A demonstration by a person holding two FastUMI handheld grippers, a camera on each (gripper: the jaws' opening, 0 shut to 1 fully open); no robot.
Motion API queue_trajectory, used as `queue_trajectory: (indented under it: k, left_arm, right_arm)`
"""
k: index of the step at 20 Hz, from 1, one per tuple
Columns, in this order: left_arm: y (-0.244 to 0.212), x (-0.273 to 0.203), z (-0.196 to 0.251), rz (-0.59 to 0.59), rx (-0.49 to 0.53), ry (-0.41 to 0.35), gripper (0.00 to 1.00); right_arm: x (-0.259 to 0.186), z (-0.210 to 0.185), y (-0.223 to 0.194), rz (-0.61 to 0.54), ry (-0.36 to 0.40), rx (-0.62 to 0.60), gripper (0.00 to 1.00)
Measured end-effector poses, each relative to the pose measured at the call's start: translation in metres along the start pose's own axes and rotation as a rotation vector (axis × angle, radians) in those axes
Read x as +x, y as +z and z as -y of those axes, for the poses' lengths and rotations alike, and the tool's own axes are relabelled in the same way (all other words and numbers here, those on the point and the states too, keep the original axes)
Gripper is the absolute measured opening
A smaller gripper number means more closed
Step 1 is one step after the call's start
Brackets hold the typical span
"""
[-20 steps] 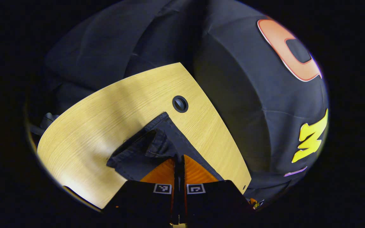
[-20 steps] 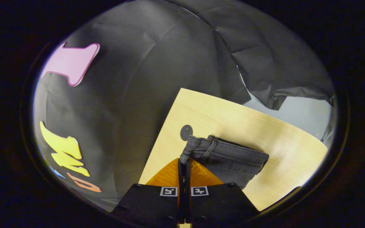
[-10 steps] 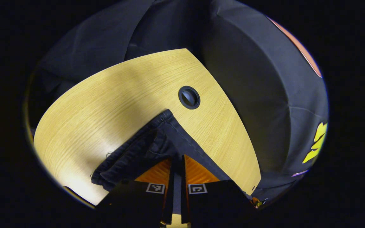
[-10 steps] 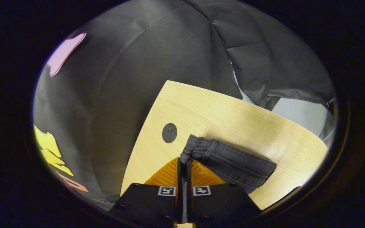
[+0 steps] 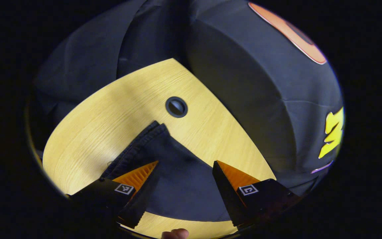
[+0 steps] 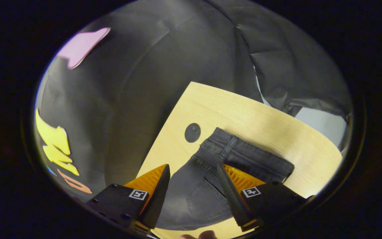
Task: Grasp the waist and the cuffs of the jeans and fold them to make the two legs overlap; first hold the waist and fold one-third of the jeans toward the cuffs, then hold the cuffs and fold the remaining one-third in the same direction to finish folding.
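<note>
The jeans (image 6: 207,186) are seen lying flat on the table (image 6: 260,122), at 5 o'clock from its grommet (image 6: 192,132). Both the left gripper (image 5: 186,167) and right gripper (image 6: 193,171) are spread wide, nothing grasped. A fold is judged laid; whether thirds remain cannot be told.

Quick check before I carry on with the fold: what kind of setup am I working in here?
Most likely a recording booth, not a home. Black cloth hangs as walls around a light wooden desk with a round cable grommet. The dark jeans lie on it, with both grippers open above them.
</note>
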State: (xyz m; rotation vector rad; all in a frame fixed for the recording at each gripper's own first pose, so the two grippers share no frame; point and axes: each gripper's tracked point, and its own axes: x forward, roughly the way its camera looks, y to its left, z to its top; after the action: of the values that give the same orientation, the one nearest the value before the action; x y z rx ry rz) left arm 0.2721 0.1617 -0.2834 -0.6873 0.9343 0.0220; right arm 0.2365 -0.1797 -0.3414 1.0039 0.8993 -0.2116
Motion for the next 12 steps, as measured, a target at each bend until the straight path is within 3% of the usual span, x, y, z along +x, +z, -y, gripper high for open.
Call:
queue_trajectory:
  k: [7, 8, 9, 10, 12]
  left_arm:
    - [-0.009, -0.134, 0.096, 0.225, 0.331, -0.109, 0.99]
    - [-0.014, -0.155, 0.111, 0.274, 0.36, -0.133, 0.99]
    - [-0.02, -0.174, 0.123, 0.327, 0.382, -0.152, 0.99]
    - [-0.027, -0.193, 0.131, 0.387, 0.402, -0.165, 0.99]
    - [-0.041, -0.224, 0.142, 0.51, 0.445, -0.168, 0.99]
  right_arm:
    - [-0.121, -0.053, -0.023, 0.141, 0.108, -0.318, 0.88]
    - [-0.143, -0.063, -0.028, 0.19, 0.125, -0.373, 0.96]
    - [-0.17, -0.068, -0.029, 0.246, 0.13, -0.436, 0.96]
    - [-0.195, -0.072, -0.033, 0.307, 0.138, -0.503, 0.88]
    - [-0.233, -0.083, -0.049, 0.412, 0.171, -0.618, 0.9]
